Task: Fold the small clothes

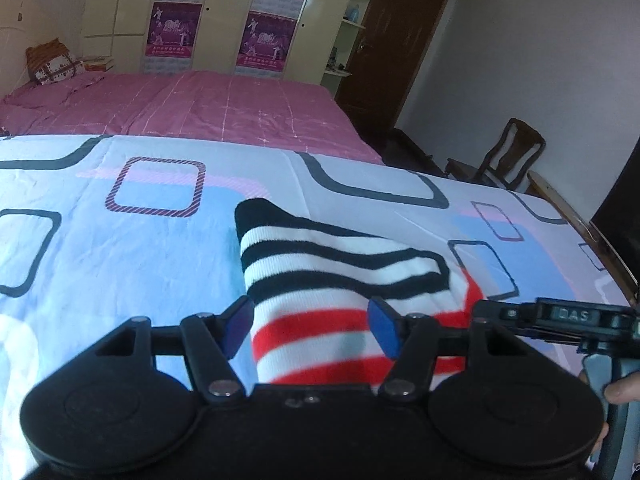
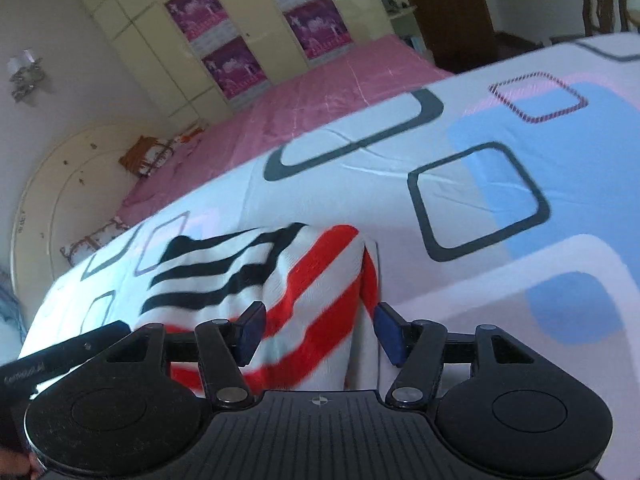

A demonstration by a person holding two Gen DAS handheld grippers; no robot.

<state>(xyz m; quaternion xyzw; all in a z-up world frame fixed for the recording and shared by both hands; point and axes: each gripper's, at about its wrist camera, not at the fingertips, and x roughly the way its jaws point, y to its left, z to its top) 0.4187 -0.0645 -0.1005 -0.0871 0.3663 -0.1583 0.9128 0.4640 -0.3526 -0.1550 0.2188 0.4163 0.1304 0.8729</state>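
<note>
A small knit garment (image 1: 344, 276), white with black stripes on its far part and red stripes on its near part, lies folded on the patterned sheet (image 1: 132, 256). My left gripper (image 1: 310, 330) hovers at its near red-striped end, jaws apart, with the cloth showing between the blue pads (image 1: 384, 328) but not pinched. In the right wrist view the same garment (image 2: 248, 276) lies ahead. My right gripper (image 2: 320, 336) is open over its red-striped right edge, the pads clear of the cloth. Each gripper shows at the edge of the other's view.
A pink bedspread (image 1: 224, 108) lies beyond the sheet, with a wardrobe bearing purple posters (image 1: 264, 40) behind it. A wooden chair (image 1: 508, 156) and a dark door (image 1: 400, 40) stand at the right. The bed's wooden edge (image 1: 580, 216) runs along the sheet's right side.
</note>
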